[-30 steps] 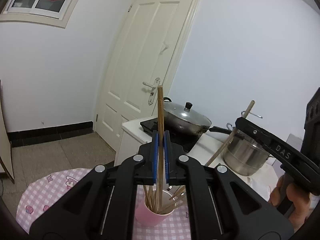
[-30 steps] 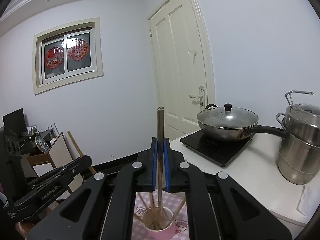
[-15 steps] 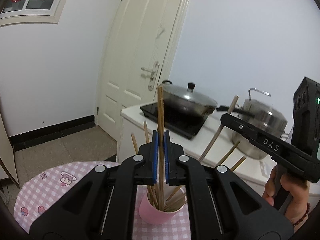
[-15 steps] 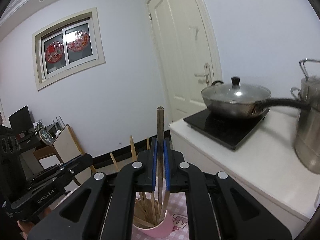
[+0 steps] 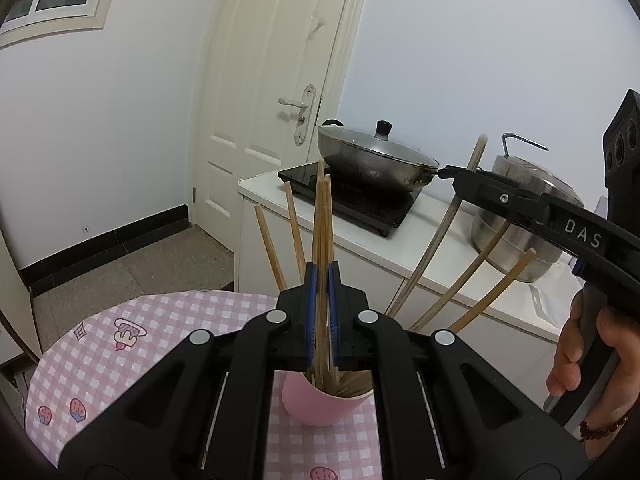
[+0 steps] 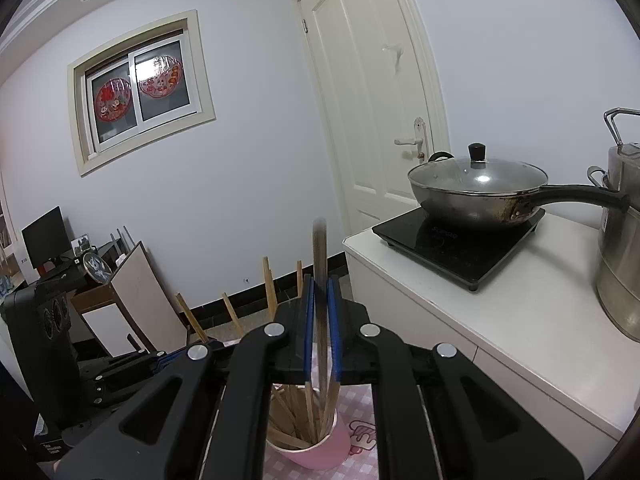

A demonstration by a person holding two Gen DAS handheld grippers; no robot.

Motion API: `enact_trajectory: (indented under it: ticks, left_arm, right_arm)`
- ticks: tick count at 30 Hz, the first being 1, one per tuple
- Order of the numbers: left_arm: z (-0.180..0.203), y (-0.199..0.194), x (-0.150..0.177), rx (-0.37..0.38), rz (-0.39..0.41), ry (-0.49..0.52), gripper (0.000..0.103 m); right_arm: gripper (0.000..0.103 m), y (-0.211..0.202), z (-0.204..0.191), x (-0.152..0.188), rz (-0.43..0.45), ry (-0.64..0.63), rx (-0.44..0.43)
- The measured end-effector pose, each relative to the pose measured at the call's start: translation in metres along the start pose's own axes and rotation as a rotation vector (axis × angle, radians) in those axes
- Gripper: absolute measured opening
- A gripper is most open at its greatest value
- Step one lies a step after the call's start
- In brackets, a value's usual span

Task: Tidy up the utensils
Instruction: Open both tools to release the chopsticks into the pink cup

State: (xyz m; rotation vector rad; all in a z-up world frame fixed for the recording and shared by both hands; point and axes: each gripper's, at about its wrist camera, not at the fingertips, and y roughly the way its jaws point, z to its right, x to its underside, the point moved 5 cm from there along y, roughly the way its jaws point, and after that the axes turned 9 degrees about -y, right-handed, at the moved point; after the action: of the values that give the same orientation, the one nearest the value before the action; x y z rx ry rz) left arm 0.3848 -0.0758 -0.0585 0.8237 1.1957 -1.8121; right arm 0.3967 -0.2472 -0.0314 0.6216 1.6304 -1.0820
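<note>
The left gripper (image 5: 320, 312) pinches a pair of wooden chopsticks (image 5: 322, 216), the right gripper (image 6: 320, 324) one dark chopstick (image 6: 320, 248), both directly over the pink cup (image 5: 316, 408). Release gently, tips already inside, so neither tips the cup. Beyond, a lidded wok (image 6: 478, 188) sits on the induction hob (image 6: 460, 240).

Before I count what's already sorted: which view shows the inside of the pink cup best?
The right wrist view: it looks down past the rim into the pink cup, where the chopsticks cross. In the left wrist view the cup shows mostly its outer wall, the mouth largely hidden behind the left gripper.
</note>
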Motion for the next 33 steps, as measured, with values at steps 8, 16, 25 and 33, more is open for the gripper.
enact_trajectory:
  ticks: [8,16,25,33]
  left_arm:
    - [0.002,-0.002,0.005,0.015,-0.038,0.013,0.007]
    - [0.01,-0.011,0.009,0.029,-0.083,0.016,0.007]
    - [0.02,-0.034,0.008,0.031,-0.085,0.036,0.007]
    - [0.026,-0.07,0.012,0.021,-0.026,0.056,0.06]
  right_arm:
    - [0.008,-0.002,-0.002,-0.002,-0.01,-0.004,0.004]
    - [0.008,-0.018,-0.002,-0.008,-0.003,0.001,0.028]
    - [0.019,-0.05,-0.009,-0.007,0.01,-0.01,0.086]
    - [0.027,-0.078,-0.027,0.012,0.0,-0.017,0.154]
